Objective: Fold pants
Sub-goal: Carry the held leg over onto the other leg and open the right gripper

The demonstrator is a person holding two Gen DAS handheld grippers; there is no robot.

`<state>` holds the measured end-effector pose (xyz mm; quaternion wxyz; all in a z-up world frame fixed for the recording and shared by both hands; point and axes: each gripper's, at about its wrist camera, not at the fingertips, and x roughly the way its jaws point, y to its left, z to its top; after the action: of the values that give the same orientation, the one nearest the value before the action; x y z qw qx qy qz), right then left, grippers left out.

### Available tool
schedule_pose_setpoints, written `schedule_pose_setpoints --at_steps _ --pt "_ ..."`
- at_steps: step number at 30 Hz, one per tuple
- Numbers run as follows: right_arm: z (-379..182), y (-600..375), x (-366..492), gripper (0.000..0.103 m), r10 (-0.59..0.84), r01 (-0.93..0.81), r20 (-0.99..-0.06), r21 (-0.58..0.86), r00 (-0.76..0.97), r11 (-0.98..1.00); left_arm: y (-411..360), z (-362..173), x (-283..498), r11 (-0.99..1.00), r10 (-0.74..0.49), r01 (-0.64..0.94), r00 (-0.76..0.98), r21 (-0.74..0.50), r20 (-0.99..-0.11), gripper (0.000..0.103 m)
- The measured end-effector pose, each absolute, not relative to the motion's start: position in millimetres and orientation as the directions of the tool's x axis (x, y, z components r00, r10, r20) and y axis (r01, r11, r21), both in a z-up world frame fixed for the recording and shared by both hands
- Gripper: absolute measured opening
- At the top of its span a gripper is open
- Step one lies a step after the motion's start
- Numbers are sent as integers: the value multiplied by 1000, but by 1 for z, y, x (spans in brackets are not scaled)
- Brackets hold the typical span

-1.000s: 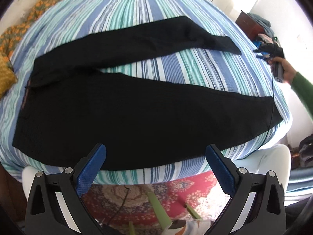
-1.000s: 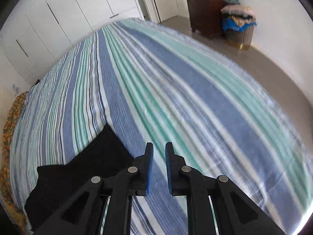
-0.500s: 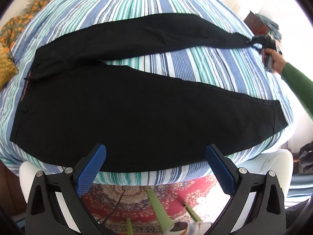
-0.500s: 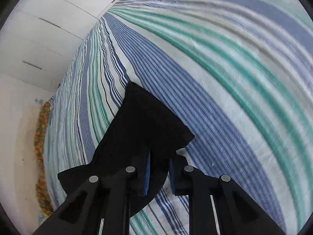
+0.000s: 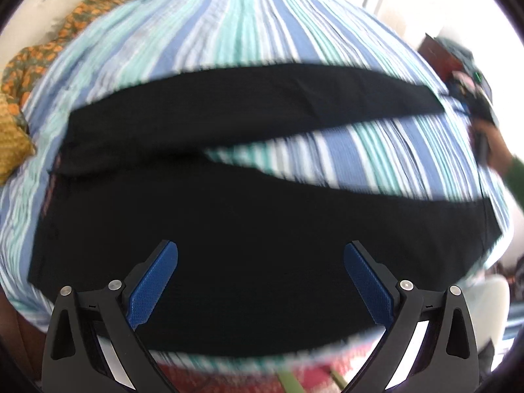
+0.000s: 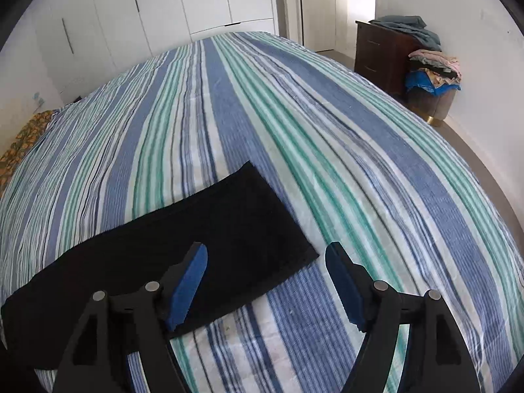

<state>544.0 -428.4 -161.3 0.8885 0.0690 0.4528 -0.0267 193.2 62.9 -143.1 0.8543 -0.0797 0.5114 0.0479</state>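
Note:
Black pants (image 5: 229,229) lie spread flat on the striped bed (image 5: 249,26), waistband at the left, the two legs splayed apart toward the right. My left gripper (image 5: 260,262) is open and empty, above the near leg. In the left wrist view my right gripper (image 5: 471,98) is at the far leg's hem. In the right wrist view my right gripper (image 6: 265,268) is open and empty just above the hem of that leg (image 6: 209,235), which lies flat on the bed (image 6: 327,131).
An orange patterned pillow (image 5: 19,131) lies at the bed's left end. A dark dresser (image 6: 383,55) and a basket of clothes (image 6: 432,88) stand by the far wall. White wardrobe doors (image 6: 196,0) stand behind the bed. A red rug (image 5: 229,376) lies below the near edge.
My right gripper opened and let go of the far leg's hem, which now lies flat. My left gripper moved forward over the near leg; its view is blurred.

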Motion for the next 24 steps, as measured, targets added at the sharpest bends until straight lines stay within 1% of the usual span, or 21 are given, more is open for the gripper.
schedule_pose_setpoints --at_steps 2,3,6,7,8,9,11,12,13,14,16,19,21,24 --pt "-165 -401 532 74 118 30 -805 166 581 986 99 -151 225 975 62 -213 535 -63 -843 102" --pt "-168 -384 526 75 168 -10 -803 197 572 980 119 -159 242 965 114 -260 549 -40 -828 102" --pt "-171 -330 506 75 329 -138 -789 303 520 943 176 -199 280 906 248 -423 499 16 -831 101" --pt "-171 -311 499 75 378 -177 -780 336 498 925 192 -215 286 877 279 -479 441 39 -853 96" --pt "-171 -293 492 75 423 -216 -776 363 469 906 206 -228 287 848 286 -527 374 52 -882 88" --pt "-171 -275 483 75 465 -253 -773 392 431 885 213 -230 281 830 269 -557 356 28 -895 74" --pt "-170 -244 454 75 546 -323 -757 449 359 833 208 -215 253 833 214 -549 441 -74 -871 83" --pt "-169 -232 436 75 585 -357 -743 476 324 804 200 -209 236 845 189 -524 480 -107 -857 98" --pt "-169 -223 415 75 613 -389 -735 495 289 777 190 -206 220 861 172 -494 509 -122 -843 102" --pt "-171 -215 392 76 625 -414 -736 500 259 761 178 -205 205 877 159 -464 525 -125 -836 102" --pt "-179 -210 352 76 614 -434 -760 489 214 756 157 -209 185 906 117 -405 515 -121 -849 102" --pt "-190 -221 303 76 538 -421 -822 427 188 800 124 -223 164 931 41 -336 484 -142 -874 102" --pt "-198 -246 279 76 490 -361 -851 404 188 840 109 -223 163 948 33 -294 479 -125 -877 102" --pt "-202 -307 264 76 381 -202 -890 337 251 920 92 -218 171 969 25 -226 487 -98 -873 102"
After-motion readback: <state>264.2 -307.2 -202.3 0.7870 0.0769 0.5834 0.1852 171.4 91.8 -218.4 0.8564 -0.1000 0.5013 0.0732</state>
